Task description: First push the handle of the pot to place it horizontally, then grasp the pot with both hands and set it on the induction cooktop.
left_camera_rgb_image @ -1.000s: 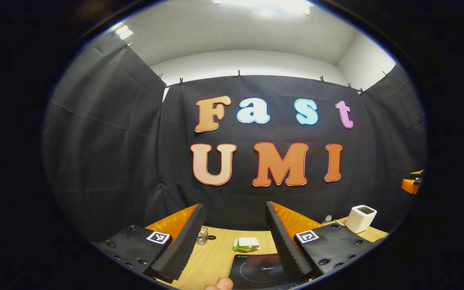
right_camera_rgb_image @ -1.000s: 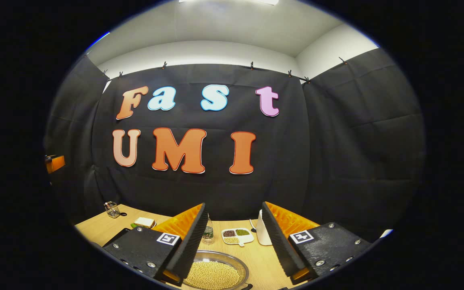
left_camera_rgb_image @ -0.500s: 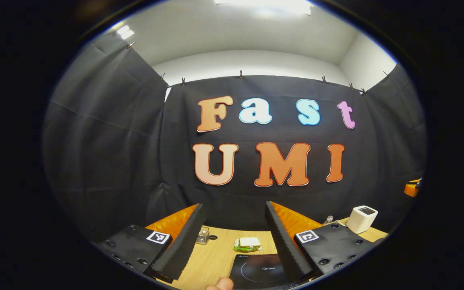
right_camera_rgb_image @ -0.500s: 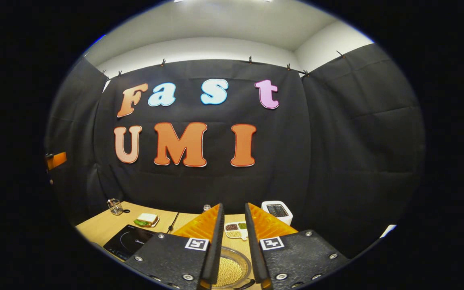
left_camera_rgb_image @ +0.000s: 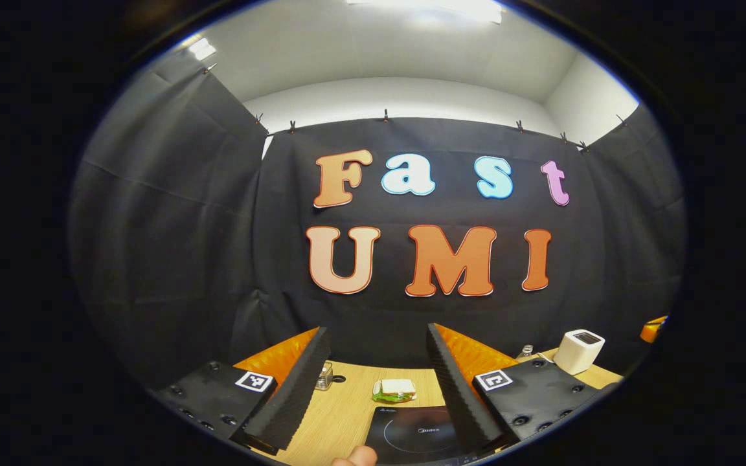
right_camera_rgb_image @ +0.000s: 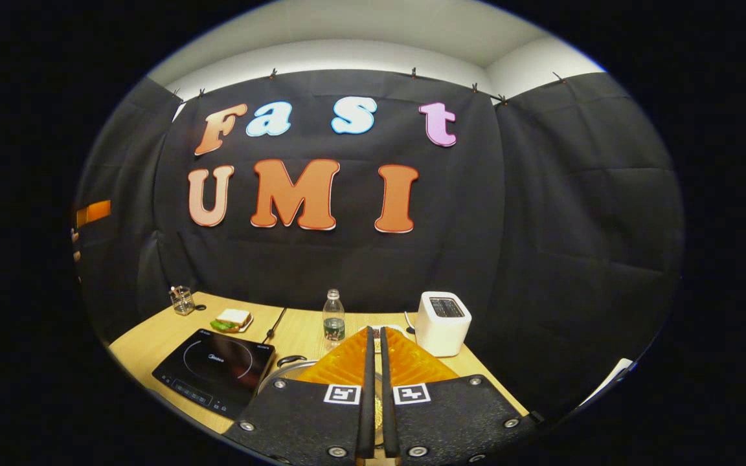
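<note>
A metal pot [right_camera_rgb_image: 280, 372] with yellow grains in it sits on the wooden table, mostly hidden behind my right gripper [right_camera_rgb_image: 375, 332]. That gripper hovers over the pot, its fingers drawn together to a thin slit with nothing between them. The black induction cooktop [right_camera_rgb_image: 214, 369] lies just left of the pot. In the left gripper view, my left gripper [left_camera_rgb_image: 377, 328] stands open with nothing between its fingers, above the near edge of the cooktop [left_camera_rgb_image: 418, 433]. A person's fingertip [left_camera_rgb_image: 355, 457] shows at the bottom edge.
Behind the cooktop lie a sandwich [right_camera_rgb_image: 233, 319] on a small plate and a glass [right_camera_rgb_image: 182, 299]. A water bottle [right_camera_rgb_image: 333, 316] and a white toaster [right_camera_rgb_image: 443, 314] stand at the back of the table. A black cord [right_camera_rgb_image: 276, 322] runs to the wall.
My right gripper has gone from open to shut and has drawn back and up, so more of the table shows. The left gripper has barely moved.
</note>
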`<state>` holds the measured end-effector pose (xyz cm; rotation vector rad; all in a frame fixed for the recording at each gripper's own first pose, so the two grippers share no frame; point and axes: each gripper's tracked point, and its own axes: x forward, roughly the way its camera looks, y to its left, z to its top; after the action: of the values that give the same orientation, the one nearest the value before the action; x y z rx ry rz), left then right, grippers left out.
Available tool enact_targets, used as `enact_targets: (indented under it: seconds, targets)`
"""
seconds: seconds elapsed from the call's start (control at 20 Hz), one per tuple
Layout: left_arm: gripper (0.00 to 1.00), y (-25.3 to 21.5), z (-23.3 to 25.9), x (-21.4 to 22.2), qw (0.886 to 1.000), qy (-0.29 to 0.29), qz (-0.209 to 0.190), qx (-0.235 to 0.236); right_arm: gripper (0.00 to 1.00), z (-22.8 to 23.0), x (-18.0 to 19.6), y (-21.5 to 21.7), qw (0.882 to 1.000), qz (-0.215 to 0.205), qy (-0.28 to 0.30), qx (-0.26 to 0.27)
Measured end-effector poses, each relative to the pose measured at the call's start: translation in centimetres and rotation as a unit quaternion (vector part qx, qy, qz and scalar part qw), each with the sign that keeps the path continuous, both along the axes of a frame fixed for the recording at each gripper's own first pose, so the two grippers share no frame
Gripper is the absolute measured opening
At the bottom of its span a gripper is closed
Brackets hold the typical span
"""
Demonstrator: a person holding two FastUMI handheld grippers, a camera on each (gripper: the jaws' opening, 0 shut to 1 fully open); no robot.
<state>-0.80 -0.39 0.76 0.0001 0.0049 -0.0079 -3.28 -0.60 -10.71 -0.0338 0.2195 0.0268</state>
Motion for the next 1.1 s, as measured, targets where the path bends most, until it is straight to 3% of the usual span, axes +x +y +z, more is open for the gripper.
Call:
enact_targets:
  seconds: [0.4,0.65,1.1]
  targets:
    - [0.99,0.1,-0.3,-0.4,1.000,0.003,0.003,0.004,0.02,-9.3,-2.1,0.5,0.994,0.018,0.106,-0.004]
    - [0.99,0.3,-0.3,-0.8,1.000,0.002,0.006,0.000,0.02,-15.4,-3.9,0.4,0.982,0.026,0.185,-0.005]
    - [0.99,-0.2,-0.8,-1.3,1.000,0.006,0.004,0.002,0.00,-21.4,-6.6,0.0,0.965,0.026,0.261,0.004]
